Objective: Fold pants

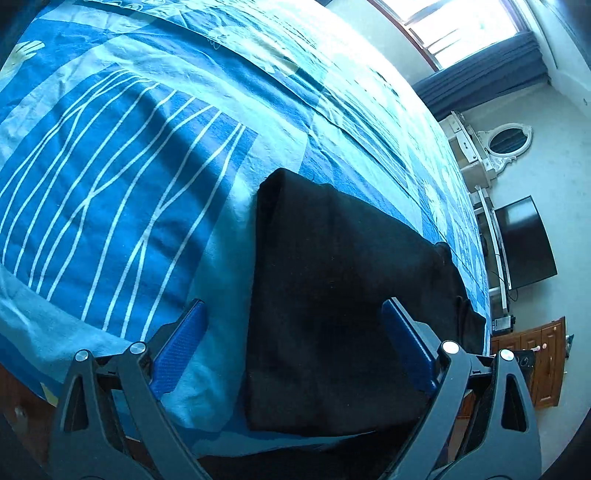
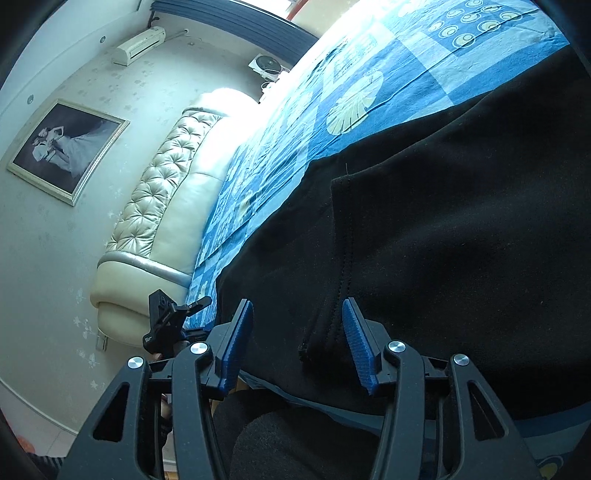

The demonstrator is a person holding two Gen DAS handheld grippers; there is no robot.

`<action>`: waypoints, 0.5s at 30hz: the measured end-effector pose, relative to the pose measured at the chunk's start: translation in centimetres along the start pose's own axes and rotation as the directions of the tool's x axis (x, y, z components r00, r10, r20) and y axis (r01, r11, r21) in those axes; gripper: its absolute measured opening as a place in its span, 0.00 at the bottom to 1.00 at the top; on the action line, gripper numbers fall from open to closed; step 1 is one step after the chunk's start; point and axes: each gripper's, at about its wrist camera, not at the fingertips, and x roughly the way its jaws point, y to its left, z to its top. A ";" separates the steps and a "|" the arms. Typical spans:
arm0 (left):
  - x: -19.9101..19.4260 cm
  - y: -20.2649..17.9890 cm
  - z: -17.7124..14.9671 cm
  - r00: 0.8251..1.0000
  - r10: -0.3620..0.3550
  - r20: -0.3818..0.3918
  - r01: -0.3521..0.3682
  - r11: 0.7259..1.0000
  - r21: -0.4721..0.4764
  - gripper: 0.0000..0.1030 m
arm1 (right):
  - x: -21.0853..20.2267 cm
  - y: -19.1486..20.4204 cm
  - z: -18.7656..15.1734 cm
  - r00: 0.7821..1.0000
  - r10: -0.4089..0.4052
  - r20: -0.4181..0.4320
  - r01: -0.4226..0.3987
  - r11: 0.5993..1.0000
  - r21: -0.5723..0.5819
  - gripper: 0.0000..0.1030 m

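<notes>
- A bedroom: a bed under a blue patterned sheet, a bright window with dark curtains past its far side, a dark television and a wooden cabinet against the wall.
- Left wrist view — the black pants lie as a narrow folded strip at the bed's near edge, running away toward the far right side. The strip's left edge looks straight; its far end is squared off.
- The left gripper hangs over the near part of the strip with its jaws spread wide, released, nothing between the blue pads. One pad is over bare sheet, the other over the cloth.
- Right wrist view — a tufted cream headboard, a framed picture and an air conditioner on the wall. The pants fill the right half of the frame, with a stitched seam running down toward the near edge.
- The right gripper has its jaws parted and let go; the seam sits between them, but the pads do not press it.
- Risk, as I judge it: the jaws may pinch only the top layer — then the next fold would drag that layer and skew the stack.
- The near edge sits close to the bed's edge, so a careless pull could slide the cloth off.
- A seam grip by the right gripper could bunch the fabric.
</notes>
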 end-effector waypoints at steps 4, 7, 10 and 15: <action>1.1 -1.5 -0.1 1.000 -0.026 -0.014 0.026 0.999 0.034 0.80 | 0.1 0.6 -0.2 1.000 -0.010 -0.003 0.010 1.000 -0.029 0.54; 1.8 -2.5 -0.2 0.999 -0.016 -0.041 0.018 0.999 0.035 0.57 | 0.0 0.7 -0.1 1.000 -0.002 -0.001 0.002 1.000 -0.030 0.56; 2.0 -3.0 -0.3 0.997 -0.034 -0.065 0.036 0.999 0.031 0.32 | -0.6 0.6 0.2 1.000 -0.011 0.017 0.011 1.000 -0.029 0.58; 0.7 -4.5 -0.2 0.999 -0.030 -0.045 0.031 1.000 0.004 0.19 | -2.1 -0.1 0.4 0.997 -0.016 0.082 0.016 1.000 -0.004 0.67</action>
